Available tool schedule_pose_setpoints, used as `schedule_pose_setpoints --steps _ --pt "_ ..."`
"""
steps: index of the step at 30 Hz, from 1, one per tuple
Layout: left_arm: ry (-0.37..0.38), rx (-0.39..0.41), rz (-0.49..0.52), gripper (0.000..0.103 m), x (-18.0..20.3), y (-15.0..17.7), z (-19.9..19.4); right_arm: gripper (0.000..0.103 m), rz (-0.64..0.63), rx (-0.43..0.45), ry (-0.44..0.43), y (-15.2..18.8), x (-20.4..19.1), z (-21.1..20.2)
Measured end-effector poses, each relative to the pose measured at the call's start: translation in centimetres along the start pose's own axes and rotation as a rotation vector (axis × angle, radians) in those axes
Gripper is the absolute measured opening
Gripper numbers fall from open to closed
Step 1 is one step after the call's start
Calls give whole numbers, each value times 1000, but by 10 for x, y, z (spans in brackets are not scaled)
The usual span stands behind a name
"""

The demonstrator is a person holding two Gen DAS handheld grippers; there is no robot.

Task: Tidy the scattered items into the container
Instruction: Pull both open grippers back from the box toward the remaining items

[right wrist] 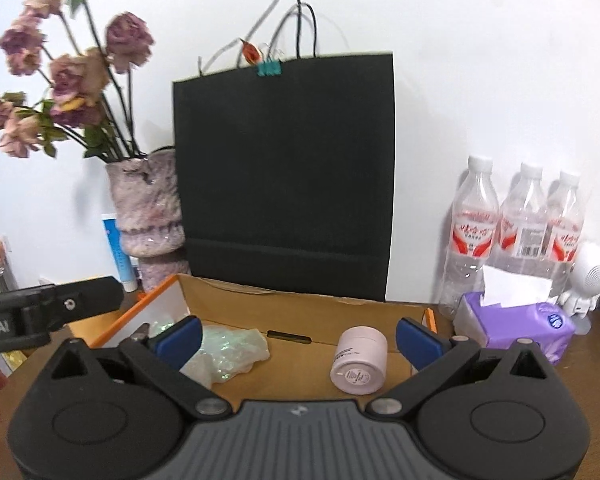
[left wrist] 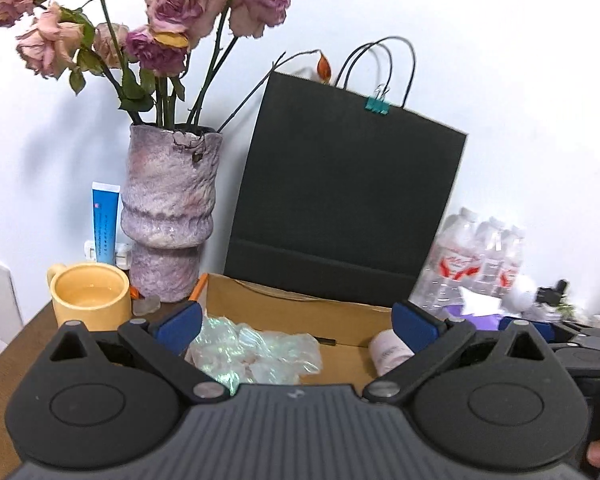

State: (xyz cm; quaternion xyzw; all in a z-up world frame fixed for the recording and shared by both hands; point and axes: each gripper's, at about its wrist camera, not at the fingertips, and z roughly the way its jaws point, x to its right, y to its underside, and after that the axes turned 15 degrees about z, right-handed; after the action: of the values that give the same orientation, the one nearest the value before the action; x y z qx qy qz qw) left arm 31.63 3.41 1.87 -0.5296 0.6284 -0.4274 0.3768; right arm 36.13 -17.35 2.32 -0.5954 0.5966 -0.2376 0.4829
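Left gripper (left wrist: 298,326): its blue-padded fingers (left wrist: 180,322) are spread wide with nothing between them, poised above the near edge of the box; the pads touch no item.
Right gripper (right wrist: 298,338): spread just as wide and carrying nothing, its blue pads (right wrist: 418,342) flank the jar without touching it.
Container: a shallow open brown cardboard box (right wrist: 300,310) with orange-edged flaps sits on the brown wooden table (right wrist: 596,344), directly ahead of both grippers.
Crinkled bag: a crumpled, iridescent clear plastic wrapper (left wrist: 256,354) lies inside the box toward its left side, just beyond the left gripper's left pad.
Jar: a small pale pink cylindrical jar (right wrist: 359,362) lies on its side inside the box toward the right, its labelled round base facing the right wrist camera; it sits apart from the wrapper.
Behind the box: a tall black paper carrier bag (left wrist: 340,200) with cord handles and a teal binder clip (left wrist: 376,105) on its top edge stands upright against the white wall, touching the box's back edge.
Left of the bag: a mottled purple ceramic vase (left wrist: 170,216) holds wilted pink and mauve roses (left wrist: 180,8); a blue-and-white tube (left wrist: 105,224) stands behind it, and a yellow mug (left wrist: 90,294) sits in front on the table.
Right of the box: a purple pack of tissues (right wrist: 516,324) with a white sheet poking up, clear plastic water bottles (right wrist: 474,228) with red-and-white labels behind it, and a small white robot-shaped figure (right wrist: 588,280) beside them.
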Motion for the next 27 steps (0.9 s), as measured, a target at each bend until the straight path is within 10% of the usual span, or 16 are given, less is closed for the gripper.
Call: schedule_pose_setpoints --steps 27 --pt "-23 85 58 103 -10 64 -104 103 55 84 68 81 49 -110"
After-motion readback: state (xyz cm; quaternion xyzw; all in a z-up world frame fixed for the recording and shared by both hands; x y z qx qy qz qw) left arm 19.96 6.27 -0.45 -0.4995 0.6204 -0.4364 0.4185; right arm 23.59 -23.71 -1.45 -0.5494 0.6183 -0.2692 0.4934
